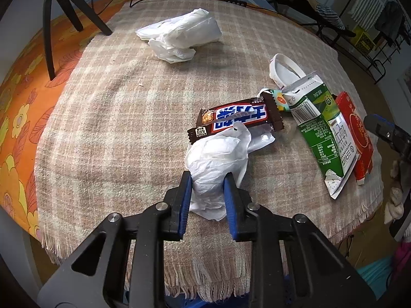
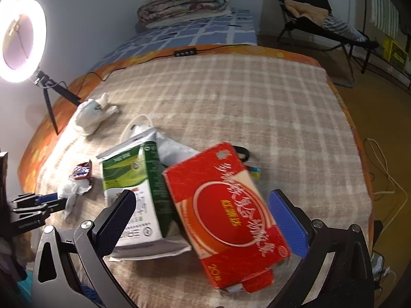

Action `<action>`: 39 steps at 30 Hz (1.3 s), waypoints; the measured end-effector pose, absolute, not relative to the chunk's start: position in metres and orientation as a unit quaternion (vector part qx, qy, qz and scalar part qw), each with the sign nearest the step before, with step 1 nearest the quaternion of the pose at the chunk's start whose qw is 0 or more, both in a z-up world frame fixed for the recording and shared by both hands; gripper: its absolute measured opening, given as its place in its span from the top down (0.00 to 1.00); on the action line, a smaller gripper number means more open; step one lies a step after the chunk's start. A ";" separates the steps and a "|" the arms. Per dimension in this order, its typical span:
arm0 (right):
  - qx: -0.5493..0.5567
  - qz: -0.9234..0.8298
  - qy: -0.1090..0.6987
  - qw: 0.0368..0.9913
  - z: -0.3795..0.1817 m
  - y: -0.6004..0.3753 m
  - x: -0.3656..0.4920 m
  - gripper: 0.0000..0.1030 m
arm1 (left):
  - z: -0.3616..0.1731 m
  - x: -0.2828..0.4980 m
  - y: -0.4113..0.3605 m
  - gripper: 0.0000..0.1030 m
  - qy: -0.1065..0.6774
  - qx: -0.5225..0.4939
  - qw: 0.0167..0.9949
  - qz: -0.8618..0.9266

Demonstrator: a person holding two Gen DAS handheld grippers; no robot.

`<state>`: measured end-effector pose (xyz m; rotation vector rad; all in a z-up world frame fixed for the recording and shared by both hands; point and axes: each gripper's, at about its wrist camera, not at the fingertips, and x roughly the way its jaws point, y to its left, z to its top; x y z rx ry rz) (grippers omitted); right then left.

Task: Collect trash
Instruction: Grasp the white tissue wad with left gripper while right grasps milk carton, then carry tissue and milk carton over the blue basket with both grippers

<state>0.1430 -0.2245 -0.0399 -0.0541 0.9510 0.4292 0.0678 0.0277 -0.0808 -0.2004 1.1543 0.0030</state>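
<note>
My left gripper [image 1: 208, 182] is shut on a crumpled white plastic wrap [image 1: 215, 161] near the blanket's front edge. A brown chocolate bar wrapper [image 1: 239, 118] lies just behind the wrap. To the right lie a flattened green milk carton [image 1: 323, 131] and a red box [image 1: 357, 131]. In the right wrist view my right gripper [image 2: 203, 200] stands open, wide apart on either side of the red box [image 2: 226, 205], with the green carton [image 2: 136, 177] under its left finger. The pads do not touch the box. A loose white plastic bag [image 1: 182, 33] lies farther back.
Everything rests on a beige plaid blanket [image 1: 115, 128] over an orange flowered cover. A ring light [image 2: 20, 41] on a black tripod [image 1: 51, 25] stands at the back left, its cable running along the far edge. A white handled bag [image 1: 282, 69] lies behind the carton.
</note>
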 end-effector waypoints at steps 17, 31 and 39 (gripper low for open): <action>-0.124 0.261 0.462 0.839 -0.071 -0.140 0.129 0.01 | -0.055 0.049 0.043 0.80 0.520 -0.116 0.846 0.003; -0.114 0.263 0.454 0.844 -0.065 -0.139 0.119 0.28 | -0.031 0.018 0.044 0.80 0.500 -0.114 0.859 0.000; -0.097 0.275 0.423 0.858 -0.032 -0.151 0.090 0.28 | -0.021 -0.014 0.022 0.80 0.489 -0.090 0.868 -0.026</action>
